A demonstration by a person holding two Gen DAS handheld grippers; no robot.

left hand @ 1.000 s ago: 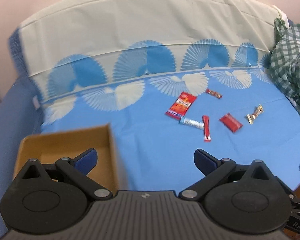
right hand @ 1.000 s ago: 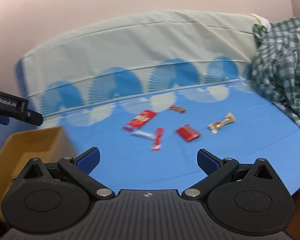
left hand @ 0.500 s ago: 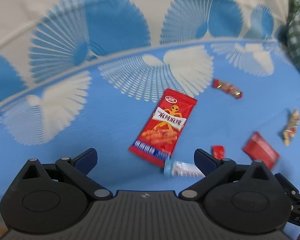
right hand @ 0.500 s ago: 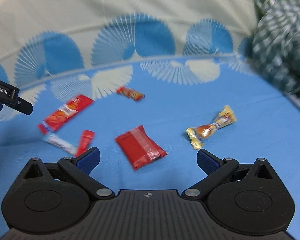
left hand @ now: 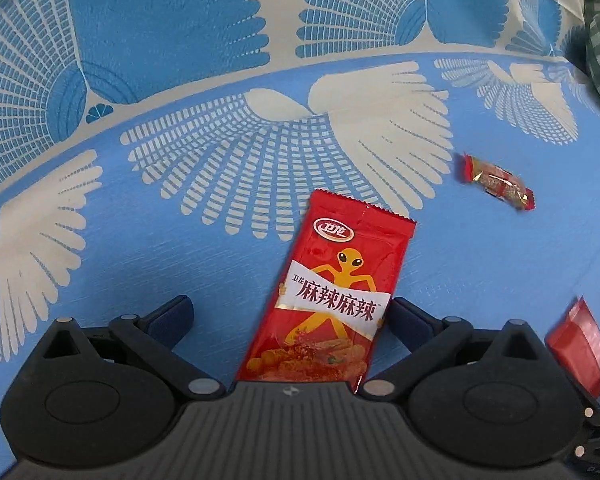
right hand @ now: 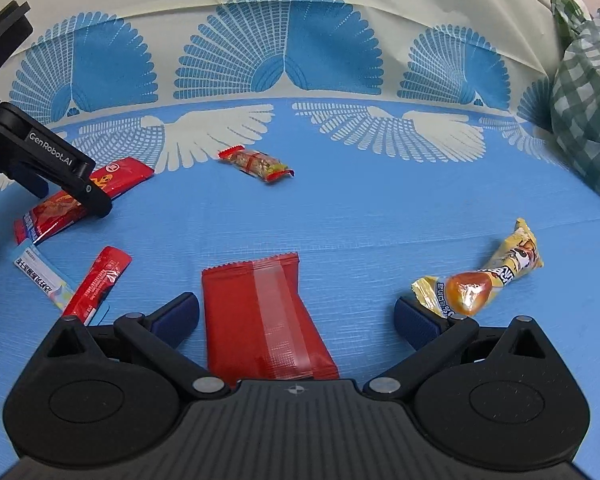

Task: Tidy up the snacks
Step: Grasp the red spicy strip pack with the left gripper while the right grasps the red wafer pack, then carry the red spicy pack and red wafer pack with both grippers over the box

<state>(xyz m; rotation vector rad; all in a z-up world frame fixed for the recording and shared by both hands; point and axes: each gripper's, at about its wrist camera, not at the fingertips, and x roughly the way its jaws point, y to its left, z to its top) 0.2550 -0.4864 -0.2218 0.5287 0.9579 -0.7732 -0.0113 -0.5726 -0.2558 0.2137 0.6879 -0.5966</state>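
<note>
A long red spicy-snack packet (left hand: 332, 300) lies flat on the blue sheet between the spread fingers of my left gripper (left hand: 290, 318), which is open. The same packet (right hand: 112, 178) shows at the far left of the right wrist view, under the left gripper's finger (right hand: 60, 166). My right gripper (right hand: 296, 316) is open over a plain red packet (right hand: 260, 320) lying between its fingers. A yellow candy wrapper (right hand: 488, 284) lies by the right fingertip. A small red and gold candy bar (right hand: 256, 164) lies farther back.
A thin red stick packet (right hand: 98, 282) and a white and blue stick (right hand: 40, 276) lie left of the right gripper. A green checked cloth (right hand: 584, 116) is bunched at the right edge. A pale patterned sheet (right hand: 284, 4) rises behind the snacks.
Both grippers have moved forward and down toward the snacks. The cardboard box seen a second ago is out of view. Each gripper now has a red packet between its open fingers.
</note>
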